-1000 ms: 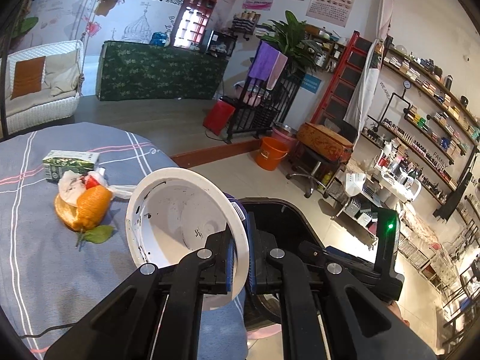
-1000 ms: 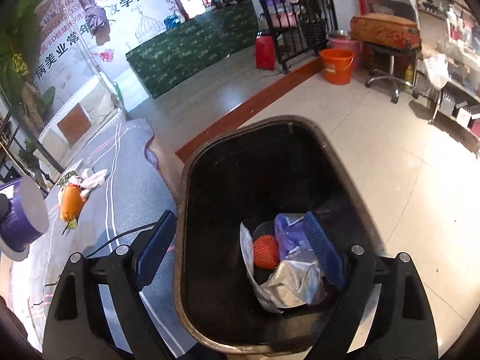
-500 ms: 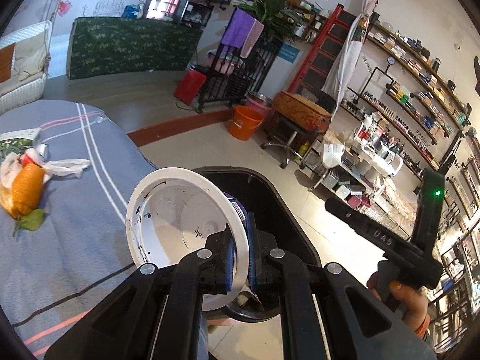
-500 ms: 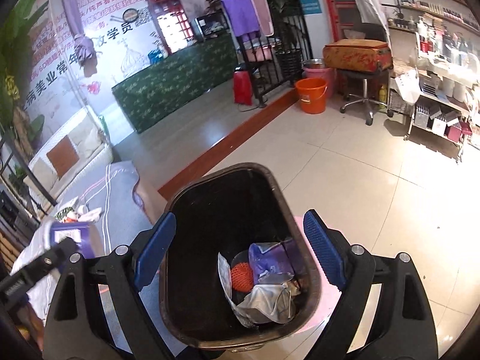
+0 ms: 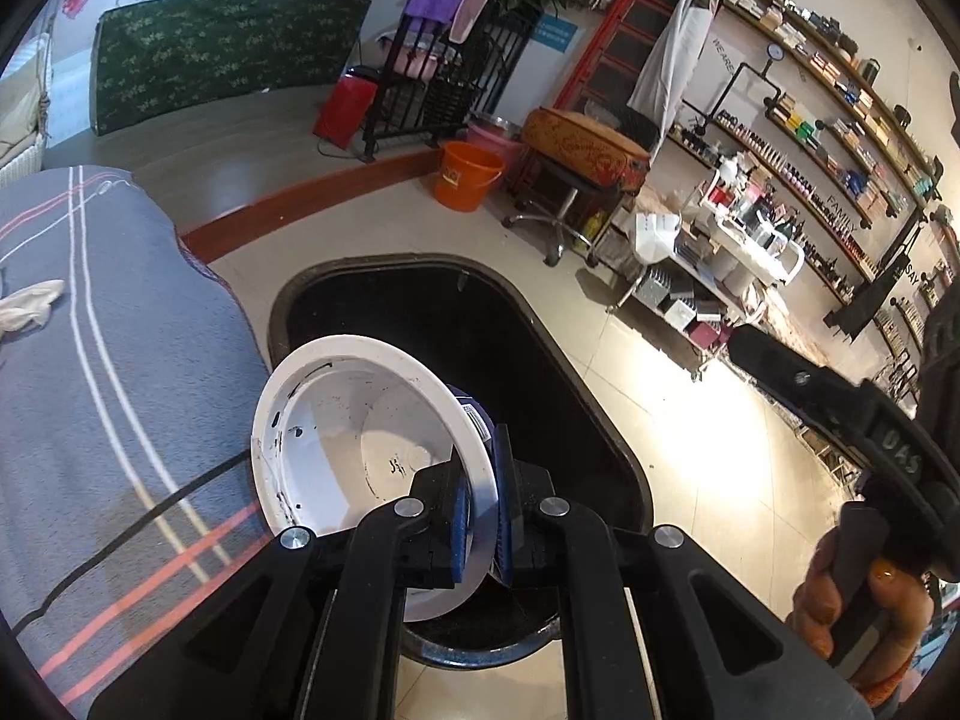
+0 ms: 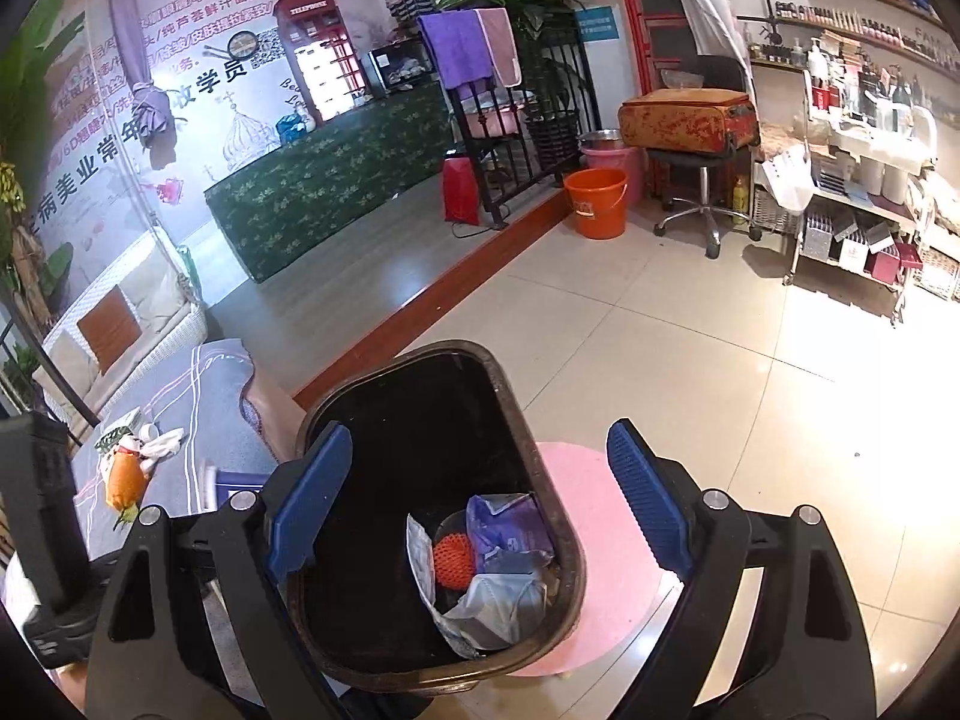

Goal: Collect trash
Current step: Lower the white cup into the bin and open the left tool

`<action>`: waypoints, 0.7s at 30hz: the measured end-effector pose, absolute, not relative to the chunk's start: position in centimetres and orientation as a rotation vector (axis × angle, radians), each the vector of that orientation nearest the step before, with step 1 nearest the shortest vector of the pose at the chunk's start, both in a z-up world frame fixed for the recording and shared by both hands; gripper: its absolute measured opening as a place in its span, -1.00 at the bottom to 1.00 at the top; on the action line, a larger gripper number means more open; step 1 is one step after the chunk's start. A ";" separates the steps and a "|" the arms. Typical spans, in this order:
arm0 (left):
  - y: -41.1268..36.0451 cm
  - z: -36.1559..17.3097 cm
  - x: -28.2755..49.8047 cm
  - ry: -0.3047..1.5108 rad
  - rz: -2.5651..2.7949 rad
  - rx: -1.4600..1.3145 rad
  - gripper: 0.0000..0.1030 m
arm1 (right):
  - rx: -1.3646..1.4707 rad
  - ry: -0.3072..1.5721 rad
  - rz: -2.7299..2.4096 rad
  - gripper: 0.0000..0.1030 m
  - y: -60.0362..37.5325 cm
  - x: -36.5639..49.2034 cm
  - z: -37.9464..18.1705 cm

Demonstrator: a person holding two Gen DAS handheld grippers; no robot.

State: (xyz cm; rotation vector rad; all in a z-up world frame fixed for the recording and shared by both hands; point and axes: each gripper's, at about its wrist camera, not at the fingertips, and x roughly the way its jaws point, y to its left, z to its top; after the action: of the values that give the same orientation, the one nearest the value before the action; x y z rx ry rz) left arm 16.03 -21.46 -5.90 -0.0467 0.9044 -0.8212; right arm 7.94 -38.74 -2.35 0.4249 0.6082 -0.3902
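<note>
Left tool (image 5: 480, 516) at bottom centre of the left wrist view, pads closed on the rim of a white cup (image 5: 360, 438), thin edge pinch only. Cup hangs over the near-left rim of the black trash bin (image 5: 456, 324), partly over the striped table (image 5: 108, 360) edge. Cup mouth faces the camera and a bit left; its long axis runs from lower left toward upper right, base pointing into the bin, lying roughly sideways, not upright. Risk, my read: release here and the cup could clip the bin rim and fall back on the table or floor, since it isn't centred over the opening; rim pinch could also let it swing or slip early. Right tool (image 6: 474, 504), lower middle of the right wrist view, wide open, holding nothing, above the bin where wrappers (image 6: 498, 576) lie. Farther left, orange peel scraps (image 6: 123, 480) wait on the table.
</note>
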 end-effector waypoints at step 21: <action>-21.5 -4.6 14.3 0.827 -0.824 0.043 0.81 | 0.424 0.591 -0.428 0.70 -39.4 7.8 -1.7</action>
State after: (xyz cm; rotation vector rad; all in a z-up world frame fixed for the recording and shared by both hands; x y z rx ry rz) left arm 14.26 -21.55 -4.59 0.0428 0.8271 -0.8236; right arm 7.83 -39.36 -1.66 0.4237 0.5914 -0.4282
